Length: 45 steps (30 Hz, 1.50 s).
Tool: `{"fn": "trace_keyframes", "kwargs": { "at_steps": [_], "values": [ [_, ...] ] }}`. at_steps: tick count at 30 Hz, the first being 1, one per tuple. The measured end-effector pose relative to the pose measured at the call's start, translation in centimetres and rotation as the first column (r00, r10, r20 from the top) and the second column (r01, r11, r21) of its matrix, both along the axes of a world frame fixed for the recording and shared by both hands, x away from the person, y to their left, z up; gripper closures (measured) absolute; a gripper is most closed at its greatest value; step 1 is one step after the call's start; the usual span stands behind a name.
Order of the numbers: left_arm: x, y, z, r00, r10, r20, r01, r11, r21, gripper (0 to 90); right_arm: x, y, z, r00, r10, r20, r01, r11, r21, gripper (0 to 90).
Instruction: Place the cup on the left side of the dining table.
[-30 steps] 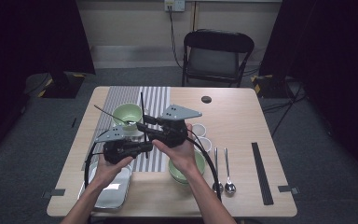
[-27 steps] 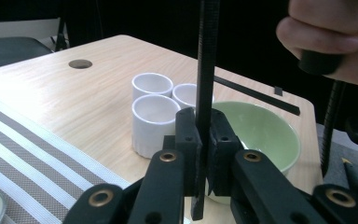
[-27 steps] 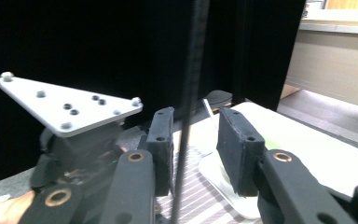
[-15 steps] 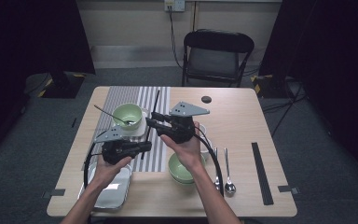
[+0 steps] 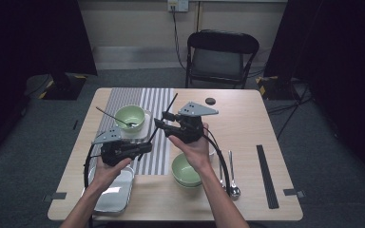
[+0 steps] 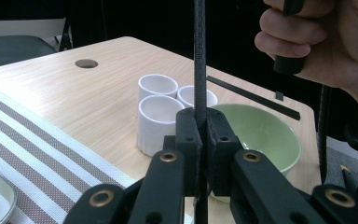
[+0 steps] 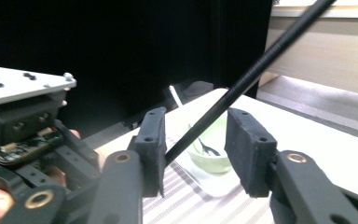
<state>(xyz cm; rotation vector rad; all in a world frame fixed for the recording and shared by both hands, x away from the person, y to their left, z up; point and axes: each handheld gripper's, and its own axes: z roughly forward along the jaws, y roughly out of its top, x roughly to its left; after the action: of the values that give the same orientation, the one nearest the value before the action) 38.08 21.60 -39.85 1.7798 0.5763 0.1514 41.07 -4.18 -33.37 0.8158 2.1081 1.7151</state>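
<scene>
The left gripper [image 5: 140, 149] is clamping its jaws on the lower end of a thin black rod [image 5: 164, 118], holding it over the striped mat [image 5: 145, 102] so that it slants up and away toward the table's far side; in the left gripper view the rod [image 6: 199, 60] is standing straight up between the shut jaws. The right gripper [image 5: 161, 124] is sitting higher along the same rod, its jaws having just been opening: in the right gripper view the rod [image 7: 242, 86] is crossing the gap between the two pads [image 7: 249, 149], perhaps brushing the near one but not pinched. This looks like a handover, with one gripper keeping the rod steady while the other is letting go or re-seating its grip. The bowl [image 5: 129, 117] with a spoon [image 5: 111, 117] is lying just beyond the rod, a second bowl [image 5: 185, 169] under the right wrist, cups [image 6: 157, 114] beside it.
</scene>
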Motion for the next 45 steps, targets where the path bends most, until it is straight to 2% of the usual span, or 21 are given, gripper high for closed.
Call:
{"fn": "trace_keyframes", "kwargs": {
  "at_steps": [3,7,10,12,18,25,36,41,43,45],
  "values": [
    [0.0,0.0,0.0,1.0000,-0.001,0.002,0.001,1.0000,-0.004,85.7,0.1,-0.2,-0.2,1.0000,-0.009,-0.001,0.009,1.000,-0.002,54.2],
    [0.0,0.2,0.0,1.0000,0.000,0.003,0.000,0.9998,-0.019,85.7,0.0,-0.8,-0.4,0.9987,-0.051,0.002,0.051,0.999,-0.010,46.8],
    [0.0,0.3,0.0,1.0000,0.001,0.002,-0.001,0.9996,-0.027,85.7,0.1,-1.2,-0.5,0.9981,-0.062,-0.002,0.062,0.998,-0.018,46.3],
    [0.0,0.3,0.1,1.0000,-0.001,0.005,0.001,0.9998,-0.019,85.7,0.2,-1.4,-0.5,0.9975,-0.071,-0.002,0.071,0.997,-0.017,44.7],
    [-0.1,0.2,0.2,1.0000,0.003,0.008,-0.003,0.9996,-0.027,85.7,0.2,-1.7,-0.7,0.9936,-0.113,-0.001,0.113,0.993,-0.028,36.0],
    [0.0,0.4,0.4,0.9999,0.009,0.010,-0.008,0.9995,-0.029,85.7,0.6,-2.6,-1.7,0.9893,-0.143,-0.030,0.142,0.989,-0.046,32.1],
    [0.1,0.7,0.3,0.9998,0.018,0.011,-0.018,0.9996,-0.023,85.7,0.8,-3.3,-2.1,0.9850,-0.160,-0.065,0.158,0.987,-0.033,23.3],
    [0.2,1.1,0.2,0.9997,0.022,0.002,-0.022,0.9994,-0.025,85.7,0.8,-3.5,-2.4,0.9838,-0.164,-0.073,0.161,0.986,-0.039,22.9],
    [0.2,1.1,0.1,0.9994,0.031,0.012,-0.031,0.9995,-0.008,85.7,0.8,-3.6,-2.4,0.9832,-0.165,-0.078,0.163,0.986,-0.034,22.9],
    [0.3,1.2,0.0,0.9994,0.036,0.002,-0.036,0.9992,-0.016,85.7,0.8,-3.6,-2.4,0.9827,-0.168,-0.078,0.165,0.985,-0.042,23.0]
  ]
}}
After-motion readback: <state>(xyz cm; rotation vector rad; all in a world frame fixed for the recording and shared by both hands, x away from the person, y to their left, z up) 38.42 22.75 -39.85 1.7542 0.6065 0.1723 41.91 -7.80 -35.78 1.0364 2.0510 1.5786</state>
